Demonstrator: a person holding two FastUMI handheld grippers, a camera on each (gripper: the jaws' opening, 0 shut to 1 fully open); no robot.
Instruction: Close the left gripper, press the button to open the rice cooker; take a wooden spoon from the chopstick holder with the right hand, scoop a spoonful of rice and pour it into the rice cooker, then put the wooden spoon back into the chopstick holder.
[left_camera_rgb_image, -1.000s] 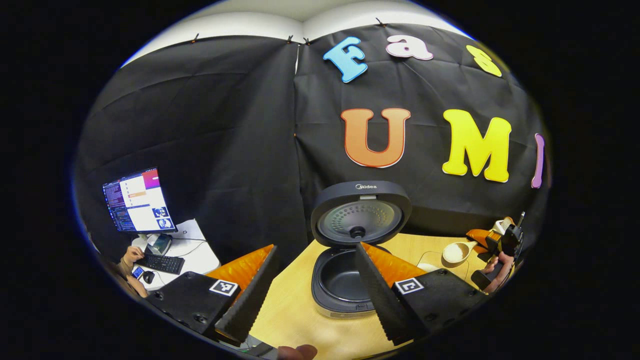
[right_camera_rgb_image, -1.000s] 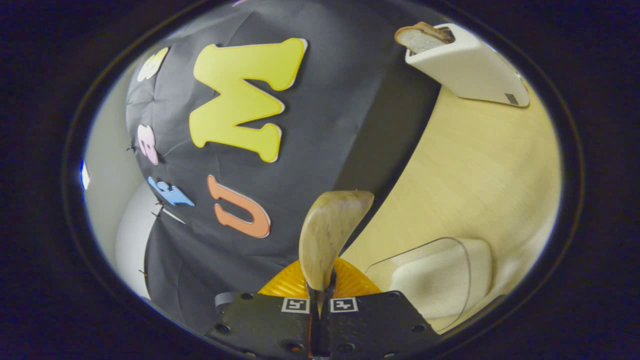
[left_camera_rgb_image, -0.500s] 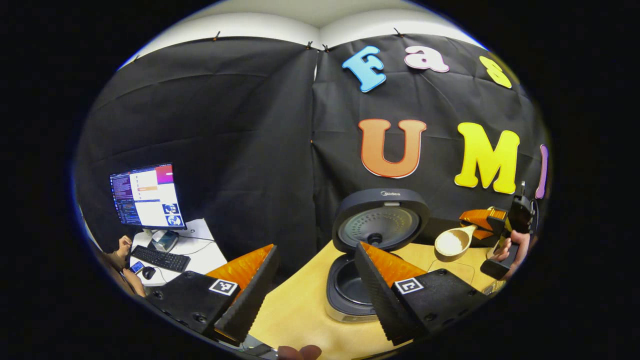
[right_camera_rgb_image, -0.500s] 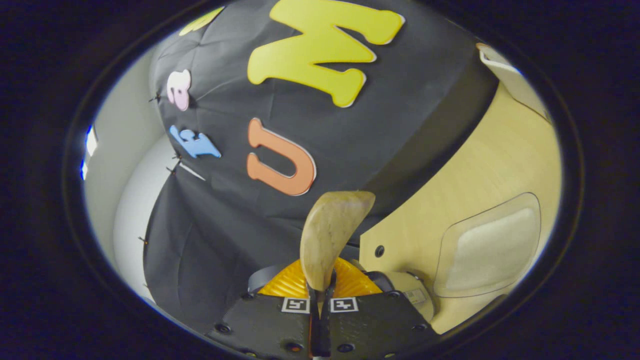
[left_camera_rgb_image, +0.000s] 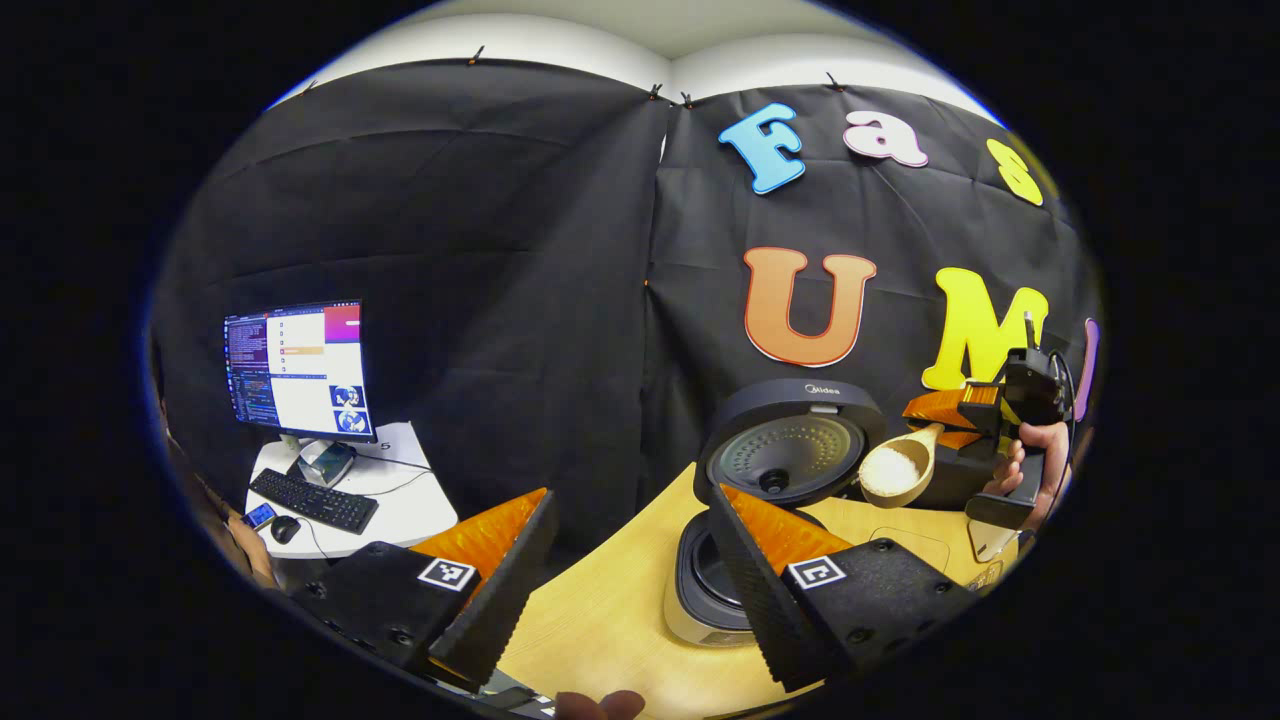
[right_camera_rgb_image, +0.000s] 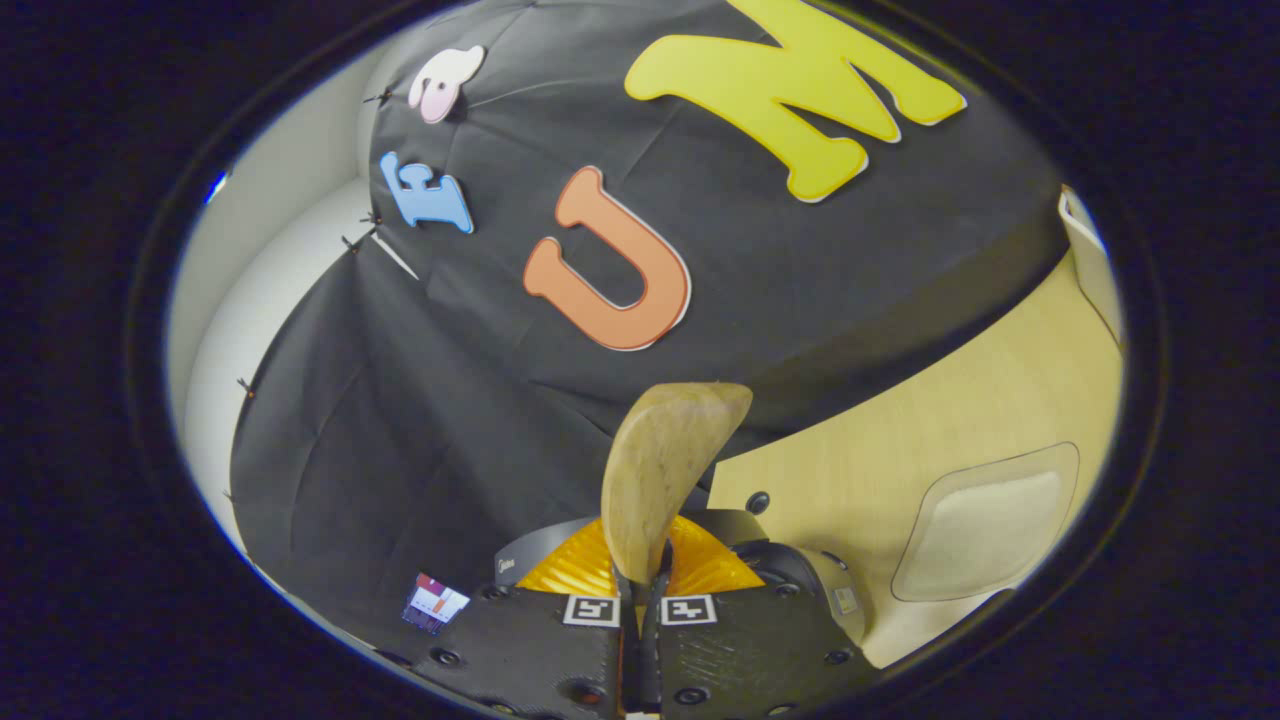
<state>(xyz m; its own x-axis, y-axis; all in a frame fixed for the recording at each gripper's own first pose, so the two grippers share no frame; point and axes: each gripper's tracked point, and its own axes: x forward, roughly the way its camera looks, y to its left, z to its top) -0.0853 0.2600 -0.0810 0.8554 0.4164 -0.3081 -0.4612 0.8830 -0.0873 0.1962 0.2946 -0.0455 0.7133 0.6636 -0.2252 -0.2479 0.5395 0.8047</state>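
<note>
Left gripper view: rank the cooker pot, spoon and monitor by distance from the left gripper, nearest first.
1. Cooker pot, on the table just beyond the left gripper.
2. Spoon, up right, beside the open lid.
3. Monitor, far left, on a separate desk.

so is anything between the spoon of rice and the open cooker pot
Nothing visible. The wooden spoon, shut in the right gripper, hangs beside the raised lid; the rice cooker is open below.
</note>
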